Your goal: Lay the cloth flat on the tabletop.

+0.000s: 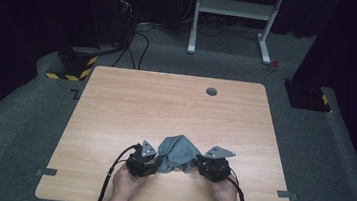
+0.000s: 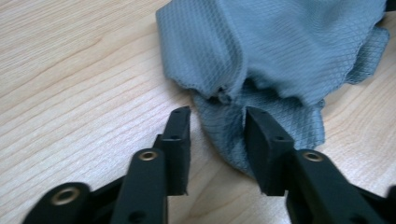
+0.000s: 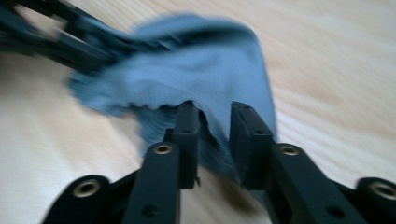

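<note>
High view showed a crumpled grey cloth [image 1: 177,153] at table's [image 1: 166,104] six o'clock, left gripper [image 1: 148,165] at its nine, right gripper [image 1: 205,167] at three, both sets of jaws parted around cloth edges, neither clamped.

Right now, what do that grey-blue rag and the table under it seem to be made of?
The rag looks like soft woven cloth, probably microfibre: a fine diamond weave, matte, limp folds, wavy edges. The table looks like light wood or a wood-look laminate: pale parallel grain lines and a smooth, faintly shiny top.
</note>
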A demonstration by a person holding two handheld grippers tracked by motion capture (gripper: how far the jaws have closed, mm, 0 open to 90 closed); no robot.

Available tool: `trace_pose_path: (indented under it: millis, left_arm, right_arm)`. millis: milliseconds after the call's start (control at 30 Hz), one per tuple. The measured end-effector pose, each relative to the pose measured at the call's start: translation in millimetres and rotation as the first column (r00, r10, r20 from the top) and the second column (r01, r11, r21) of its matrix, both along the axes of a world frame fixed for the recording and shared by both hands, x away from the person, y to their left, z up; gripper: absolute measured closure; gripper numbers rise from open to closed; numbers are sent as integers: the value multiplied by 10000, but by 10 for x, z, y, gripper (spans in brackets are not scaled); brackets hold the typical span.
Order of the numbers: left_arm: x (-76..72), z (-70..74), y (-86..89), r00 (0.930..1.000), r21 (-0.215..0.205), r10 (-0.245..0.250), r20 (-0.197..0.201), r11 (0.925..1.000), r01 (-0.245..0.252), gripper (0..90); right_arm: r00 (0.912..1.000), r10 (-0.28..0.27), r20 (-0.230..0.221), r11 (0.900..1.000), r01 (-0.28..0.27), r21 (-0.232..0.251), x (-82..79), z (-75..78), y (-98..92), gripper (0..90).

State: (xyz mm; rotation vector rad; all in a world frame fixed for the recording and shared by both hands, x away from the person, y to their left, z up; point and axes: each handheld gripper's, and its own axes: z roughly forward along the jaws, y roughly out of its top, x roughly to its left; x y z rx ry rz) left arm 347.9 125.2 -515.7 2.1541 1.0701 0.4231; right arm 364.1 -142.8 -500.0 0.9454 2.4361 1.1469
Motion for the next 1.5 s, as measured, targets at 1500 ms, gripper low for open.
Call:
trace_pose_path:
  millis: [1500]
  left_arm:
    - [-14, 18, 160, 9999, -112, -43, -137, 9999, 41, 838]
  right_arm:
    - [9850, 1687, -373, 9841, -1705, -496, 123, -68, 588, 895]
